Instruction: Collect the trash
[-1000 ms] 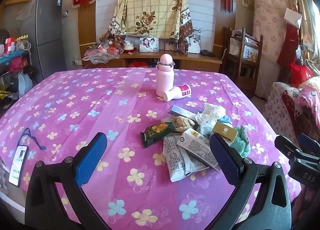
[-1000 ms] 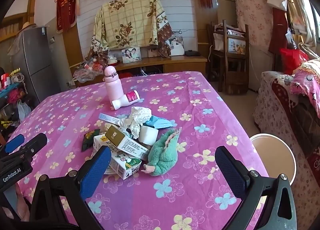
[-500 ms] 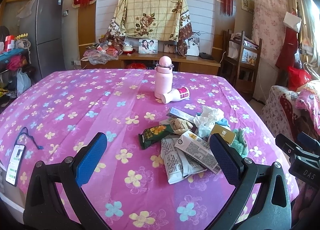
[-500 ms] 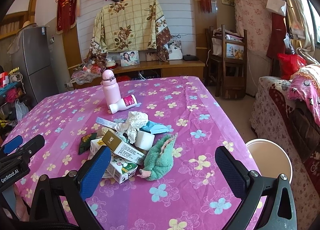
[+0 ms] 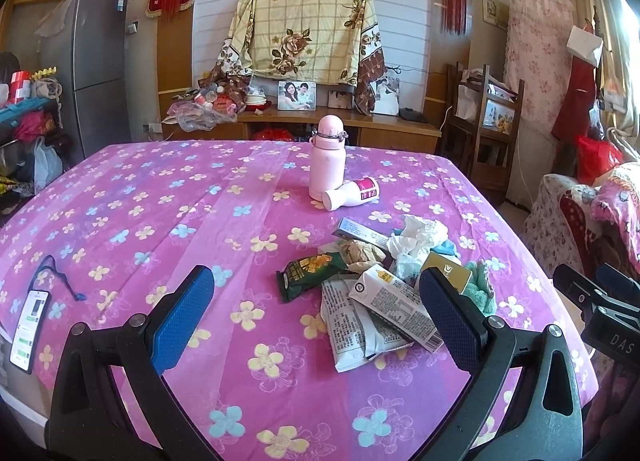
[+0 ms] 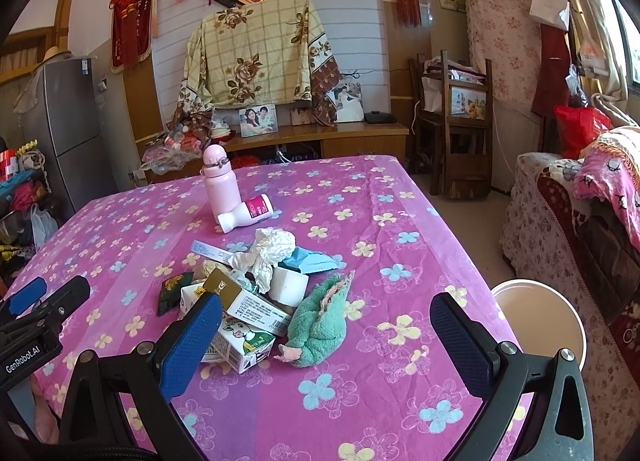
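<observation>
A pile of trash lies on the pink flowered tablecloth (image 5: 160, 197): a dark green snack wrapper (image 5: 308, 273), white printed cartons (image 5: 396, 305), crumpled tissue (image 5: 420, 237), a gold-topped box (image 5: 444, 273). In the right wrist view the pile shows the tissue (image 6: 272, 253), a milk carton (image 6: 240, 341), a paper roll (image 6: 290, 285) and a green towel (image 6: 320, 325). My left gripper (image 5: 316, 321) is open and empty, hovering just short of the pile. My right gripper (image 6: 328, 341) is open and empty, over the towel's near side.
A pink bottle (image 5: 327, 161) stands behind the pile with a white bottle (image 5: 352, 195) lying beside it. A phone (image 5: 30, 325) lies at the table's left edge. A round white bin (image 6: 540, 325) stands on the floor right of the table. A sofa (image 6: 580, 229) is further right.
Both grippers have drawn back and risen slightly, so the pile and table look a little farther off. Both stay open. Nothing on the table moved.
</observation>
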A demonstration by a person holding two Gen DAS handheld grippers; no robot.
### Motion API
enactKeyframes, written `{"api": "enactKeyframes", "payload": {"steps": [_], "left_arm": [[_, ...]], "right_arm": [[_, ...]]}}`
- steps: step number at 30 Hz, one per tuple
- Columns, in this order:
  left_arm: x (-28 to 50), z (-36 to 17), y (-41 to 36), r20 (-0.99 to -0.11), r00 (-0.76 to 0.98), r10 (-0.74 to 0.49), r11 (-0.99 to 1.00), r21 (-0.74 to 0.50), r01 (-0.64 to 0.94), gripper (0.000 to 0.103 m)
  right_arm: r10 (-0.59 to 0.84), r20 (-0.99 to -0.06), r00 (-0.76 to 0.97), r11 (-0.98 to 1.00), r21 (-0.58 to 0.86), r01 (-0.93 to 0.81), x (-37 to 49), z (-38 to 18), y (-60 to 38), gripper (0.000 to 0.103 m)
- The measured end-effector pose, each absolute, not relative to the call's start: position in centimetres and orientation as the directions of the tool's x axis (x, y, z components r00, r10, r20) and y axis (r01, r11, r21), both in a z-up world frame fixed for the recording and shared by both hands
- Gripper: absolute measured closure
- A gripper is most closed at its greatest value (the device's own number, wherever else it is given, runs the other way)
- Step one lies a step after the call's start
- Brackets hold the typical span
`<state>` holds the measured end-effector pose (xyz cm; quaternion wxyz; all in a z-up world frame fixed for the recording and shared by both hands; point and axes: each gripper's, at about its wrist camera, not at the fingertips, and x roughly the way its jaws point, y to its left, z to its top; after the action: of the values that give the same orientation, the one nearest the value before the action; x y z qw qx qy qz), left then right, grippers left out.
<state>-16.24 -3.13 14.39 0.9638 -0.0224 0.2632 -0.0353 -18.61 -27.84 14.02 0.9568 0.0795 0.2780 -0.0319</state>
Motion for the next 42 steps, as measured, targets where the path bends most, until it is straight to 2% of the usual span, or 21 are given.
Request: {"api": "enactKeyframes", "payload": {"steps": [14, 42], "left_arm": [[-15.7, 13.7, -3.5, -0.526, 0.847, -0.079, 0.996, -0.065, 0.053, 0.001], [-14.9, 14.2, -2.7, -0.510, 0.858, -0.061, 0.997, -0.065, 0.033, 0.001]], "right_arm": [[-0.049, -0.532, 0.845, 0.992, 0.070, 0.102, -18.2, 14.0, -27.8, 0.000], [-0.046, -0.536, 0.843, 0.993, 0.067, 0.096, -17.7, 14.0, -27.7, 0.000]]}}
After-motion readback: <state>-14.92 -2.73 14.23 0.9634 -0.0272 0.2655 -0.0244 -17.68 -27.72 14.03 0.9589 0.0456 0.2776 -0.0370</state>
